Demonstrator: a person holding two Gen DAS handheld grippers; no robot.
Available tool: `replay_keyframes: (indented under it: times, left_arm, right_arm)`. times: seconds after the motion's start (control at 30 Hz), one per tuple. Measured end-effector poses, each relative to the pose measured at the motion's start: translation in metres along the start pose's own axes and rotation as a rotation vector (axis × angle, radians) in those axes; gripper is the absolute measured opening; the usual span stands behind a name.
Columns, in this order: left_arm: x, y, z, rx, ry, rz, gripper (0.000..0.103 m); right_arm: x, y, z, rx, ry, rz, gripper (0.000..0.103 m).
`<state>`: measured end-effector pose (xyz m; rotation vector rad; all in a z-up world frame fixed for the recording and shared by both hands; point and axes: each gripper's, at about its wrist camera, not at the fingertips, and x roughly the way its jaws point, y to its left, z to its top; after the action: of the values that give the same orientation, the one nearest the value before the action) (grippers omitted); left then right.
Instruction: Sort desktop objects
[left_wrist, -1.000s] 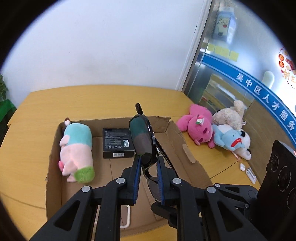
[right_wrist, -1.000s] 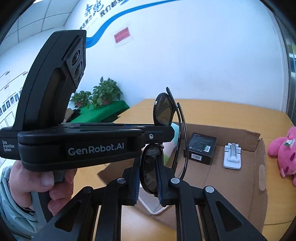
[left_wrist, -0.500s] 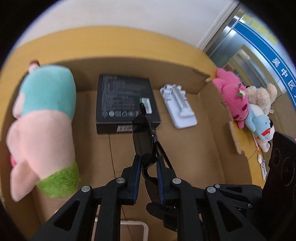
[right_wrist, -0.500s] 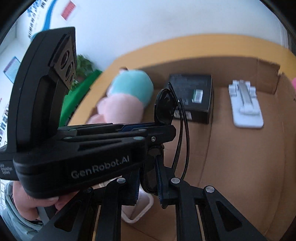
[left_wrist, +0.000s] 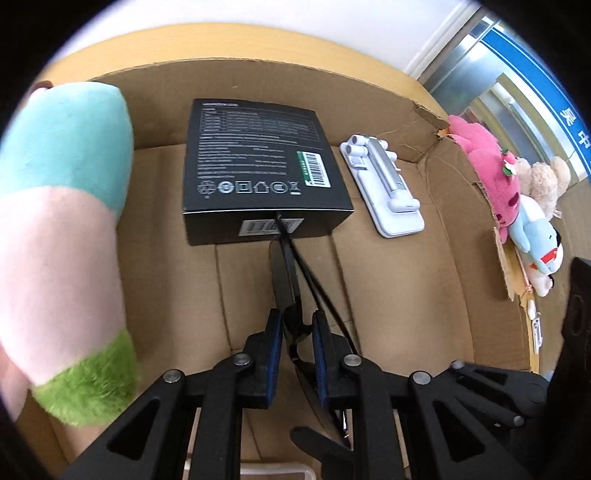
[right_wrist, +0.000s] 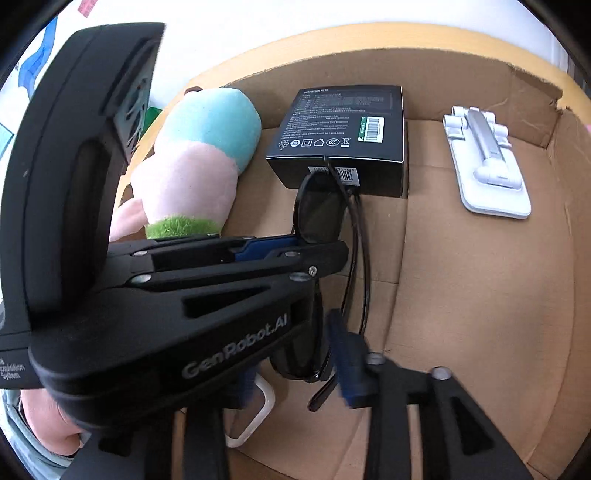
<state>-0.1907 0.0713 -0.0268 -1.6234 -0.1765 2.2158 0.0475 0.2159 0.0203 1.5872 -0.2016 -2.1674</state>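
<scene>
Black sunglasses (left_wrist: 284, 273) are low inside the cardboard box (left_wrist: 436, 280), their far tip against the black carton (left_wrist: 258, 162). My left gripper (left_wrist: 295, 332) stands around the frame, its blue pads slightly apart from it. In the right wrist view the sunglasses (right_wrist: 321, 210) pass between my right gripper's (right_wrist: 295, 365) blue pads (right_wrist: 347, 365), which are blurred and spread apart. The left gripper body (right_wrist: 166, 295) hides much of that view.
In the box lie a pink, teal and green plush (left_wrist: 62, 229), the black carton (right_wrist: 343, 136), a white folding stand (left_wrist: 384, 188) and a white looped object (right_wrist: 255, 413). Outside the box, at right, lie pink, cream and blue plush toys (left_wrist: 517, 199) on the wooden table.
Both grippers have carried the sunglasses down into the box, up to the black carton. The right gripper's pads have spread apart, and the left pads have loosened.
</scene>
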Motion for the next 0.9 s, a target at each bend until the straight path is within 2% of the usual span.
replay_keyframes:
  times: [0.07, 0.13, 0.17, 0.2, 0.23, 0.27, 0.3, 0.33, 0.4, 0.5, 0.63, 0.73, 0.9]
  left_arm:
    - [-0.012, -0.001, -0.002, 0.004, -0.022, 0.004, 0.015]
    - [-0.036, -0.005, -0.007, 0.036, -0.08, 0.035, 0.016]
    - [-0.049, -0.008, -0.011, 0.053, -0.119, 0.054, 0.018]
    - [-0.069, -0.011, -0.018, 0.071, -0.178, 0.072, 0.028]
    - [-0.086, -0.013, -0.025, 0.085, -0.232, 0.079, 0.043]
    - [-0.107, -0.015, -0.036, 0.101, -0.298, 0.088, 0.051]
    - [-0.125, -0.014, -0.047, 0.11, -0.354, 0.104, 0.066]
    - [-0.139, -0.014, -0.058, 0.115, -0.405, 0.124, 0.074]
    - [-0.165, -0.013, -0.084, 0.124, -0.503, 0.182, 0.079]
    - [-0.179, -0.014, -0.124, 0.137, -0.592, 0.255, 0.079]
    - [-0.172, -0.007, -0.162, 0.122, -0.652, 0.351, 0.079]
    - [-0.155, -0.001, -0.181, 0.1, -0.686, 0.422, 0.079]
    - [-0.131, 0.011, -0.2, 0.081, -0.716, 0.446, 0.079]
  right_arm:
    - [-0.007, 0.002, -0.005, -0.004, -0.02, -0.017, 0.055]
    - [-0.02, 0.003, -0.014, -0.002, -0.056, -0.014, 0.072]
    - [-0.034, 0.004, -0.021, -0.003, -0.094, -0.003, 0.075]
    - [-0.042, 0.005, -0.026, -0.008, -0.12, -0.001, 0.079]
    - [-0.056, 0.008, -0.034, -0.022, -0.164, -0.01, 0.083]
    - [-0.073, 0.012, -0.043, -0.045, -0.222, -0.029, 0.088]
    - [-0.093, 0.019, -0.055, -0.075, -0.293, -0.056, 0.092]
    - [-0.105, 0.019, -0.062, -0.095, -0.348, -0.078, 0.101]
    - [-0.138, 0.025, -0.091, -0.137, -0.504, -0.15, 0.103]
    - [-0.159, 0.021, -0.114, -0.146, -0.616, -0.228, 0.103]
    - [-0.15, 0.005, -0.147, -0.123, -0.674, -0.302, 0.103]
    - [-0.123, -0.013, -0.15, -0.085, -0.682, -0.329, 0.103]
    - [-0.083, -0.03, -0.155, -0.076, -0.694, -0.377, 0.103]
